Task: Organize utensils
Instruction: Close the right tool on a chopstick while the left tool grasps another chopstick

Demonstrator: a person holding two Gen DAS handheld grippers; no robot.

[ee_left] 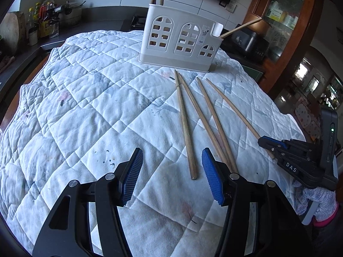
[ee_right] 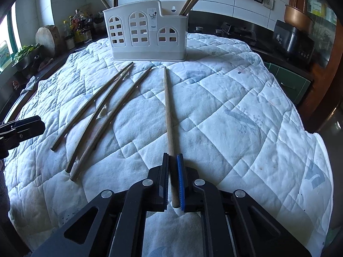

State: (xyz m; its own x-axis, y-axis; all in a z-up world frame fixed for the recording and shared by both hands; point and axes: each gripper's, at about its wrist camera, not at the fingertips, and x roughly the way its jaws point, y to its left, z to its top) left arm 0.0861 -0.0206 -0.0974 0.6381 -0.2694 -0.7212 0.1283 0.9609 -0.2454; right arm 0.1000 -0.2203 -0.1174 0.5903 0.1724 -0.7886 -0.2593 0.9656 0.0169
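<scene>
A white utensil holder [ee_left: 180,40] [ee_right: 148,32] stands at the far side of the quilted table, with chopsticks standing in its left and right compartments. Several wooden chopsticks lie on the quilt in front of it. My right gripper [ee_right: 172,156] is shut on the near end of the rightmost chopstick [ee_right: 168,107], which still lies on the quilt; it shows in the left wrist view [ee_left: 267,142] too. My left gripper [ee_left: 172,156] is open and empty, low over the quilt, with the leftmost chopstick [ee_left: 185,126] ending between its fingers. Three loose chopsticks [ee_right: 100,109] lie left of the held one.
The quilt [ee_left: 85,107] covers a round table and drops off at its edges. A dark counter with bottles [ee_left: 42,19] and a round wooden block [ee_left: 10,32] runs behind on the left. A dark appliance [ee_right: 293,40] and a wooden cabinet [ee_left: 289,10] stand on the right.
</scene>
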